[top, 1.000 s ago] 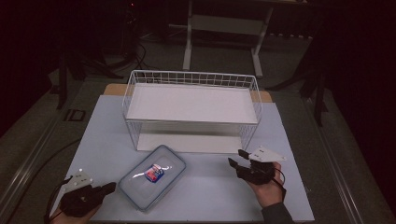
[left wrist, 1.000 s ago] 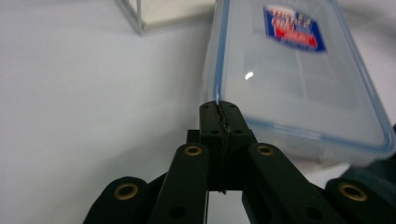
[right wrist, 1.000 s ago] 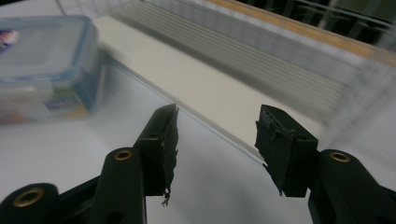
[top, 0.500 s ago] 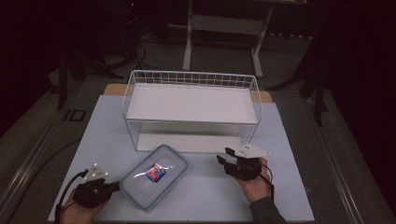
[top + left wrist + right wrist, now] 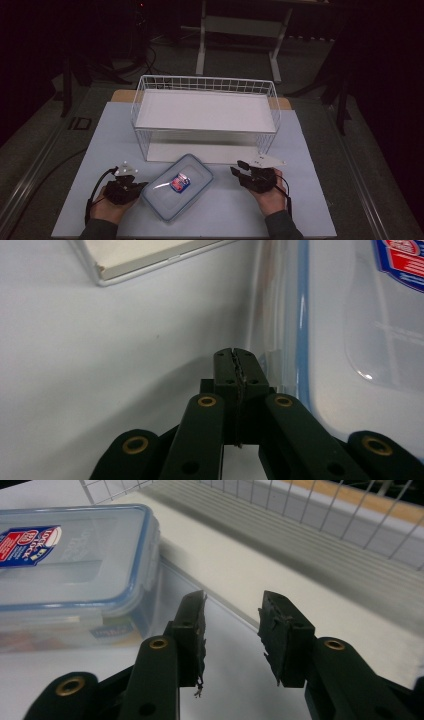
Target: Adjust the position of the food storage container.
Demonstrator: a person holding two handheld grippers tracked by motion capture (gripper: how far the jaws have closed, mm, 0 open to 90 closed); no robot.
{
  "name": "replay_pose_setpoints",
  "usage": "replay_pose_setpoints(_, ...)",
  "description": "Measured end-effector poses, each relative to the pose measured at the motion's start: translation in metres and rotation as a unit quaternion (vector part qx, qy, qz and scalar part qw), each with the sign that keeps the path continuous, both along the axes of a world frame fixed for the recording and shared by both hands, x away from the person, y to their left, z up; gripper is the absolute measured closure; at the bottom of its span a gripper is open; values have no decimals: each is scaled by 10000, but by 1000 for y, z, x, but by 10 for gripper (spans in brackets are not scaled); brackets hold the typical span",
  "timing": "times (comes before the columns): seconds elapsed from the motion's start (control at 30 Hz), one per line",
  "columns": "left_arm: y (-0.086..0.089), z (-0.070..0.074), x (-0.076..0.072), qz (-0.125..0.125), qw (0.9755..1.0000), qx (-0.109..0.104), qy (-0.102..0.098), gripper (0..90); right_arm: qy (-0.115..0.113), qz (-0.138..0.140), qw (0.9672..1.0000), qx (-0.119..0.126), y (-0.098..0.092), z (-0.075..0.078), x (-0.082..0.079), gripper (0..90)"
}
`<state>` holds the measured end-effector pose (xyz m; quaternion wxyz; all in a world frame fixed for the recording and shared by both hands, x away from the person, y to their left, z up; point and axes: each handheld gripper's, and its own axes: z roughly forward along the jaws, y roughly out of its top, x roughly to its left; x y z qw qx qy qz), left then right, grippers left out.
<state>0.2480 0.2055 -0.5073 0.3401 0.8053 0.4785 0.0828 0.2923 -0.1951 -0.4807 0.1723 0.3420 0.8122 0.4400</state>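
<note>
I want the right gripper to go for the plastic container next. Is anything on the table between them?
Nothing visible. The right gripper, jaws open, sits just right of the lidded plastic container, with bare white table surface in the gap. The wire basket stands farther back, off that line. The left gripper is on the container's opposite side.

Lidded container (image 5: 177,186) on table (image 5: 310,200), in front of wire basket (image 5: 205,112), between both grippers.

container label (image 5: 179,183) print too small, illegible
</note>
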Motion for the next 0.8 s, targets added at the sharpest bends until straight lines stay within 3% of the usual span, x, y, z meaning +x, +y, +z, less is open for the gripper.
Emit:
replay_pose_setpoints(0.2,-25,-1,15,-181,9998,-24,-57,889,148,65,9999,25,8,-7,3,671)
replay_pose_setpoints(0.3,-20,0,15,-184,9997,-137,-55,883,207,46,9998,66,6,-7,6,695)
replay_pose_setpoints(0.47,6,8,-6,0,9994,-336,-131,887,352,104,9993,103,5,-8,10,827)
replay_pose_setpoints(0.53,11,8,-19,-86,9991,-367,-175,887,423,160,9990,34,8,-10,11,897)
replay_pose_setpoints(0.63,9,6,-33,-246,9989,-363,-167,887,517,245,9984,-34,13,-13,13,899)
replay_pose_setpoints(0.8,-7,4,-38,-582,9982,-159,-68,887,800,430,9959,-18,23,-18,21,900)
